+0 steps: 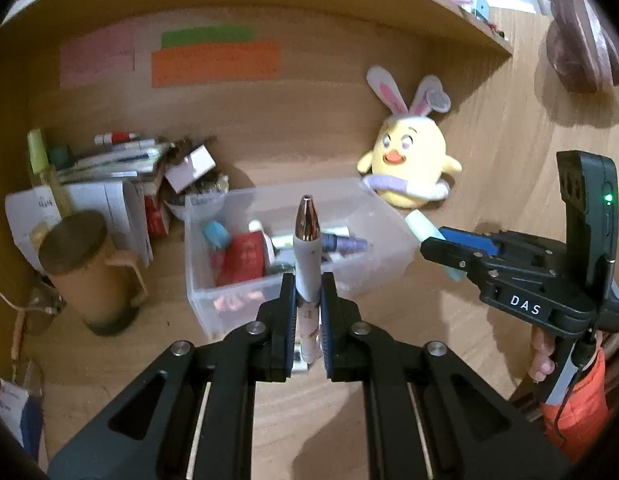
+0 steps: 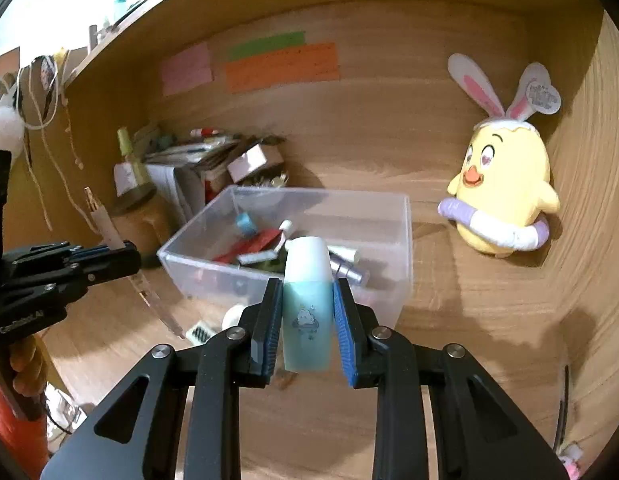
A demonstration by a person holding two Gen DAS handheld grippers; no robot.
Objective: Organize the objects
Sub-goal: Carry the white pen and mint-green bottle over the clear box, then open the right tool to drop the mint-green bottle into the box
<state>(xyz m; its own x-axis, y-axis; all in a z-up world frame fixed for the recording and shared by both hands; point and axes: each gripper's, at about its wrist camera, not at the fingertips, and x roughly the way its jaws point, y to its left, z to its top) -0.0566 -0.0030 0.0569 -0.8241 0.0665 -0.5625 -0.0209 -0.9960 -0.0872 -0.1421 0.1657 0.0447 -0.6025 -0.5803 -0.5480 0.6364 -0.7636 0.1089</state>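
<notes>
My left gripper is shut on a white pen-shaped device with a rose-gold tip, held upright just in front of the clear plastic bin. It also shows in the right wrist view, where the left gripper sits left of the bin. My right gripper is shut on a light blue bottle with a white cap, held near the bin's front wall. In the left wrist view the right gripper holds that bottle at the bin's right side. The bin holds several small cosmetics.
A yellow chick plush with bunny ears leans at the back right. A brown lidded mug stands left of the bin. A cluttered pile of papers, boxes and pens fills the back left corner. Small items lie before the bin.
</notes>
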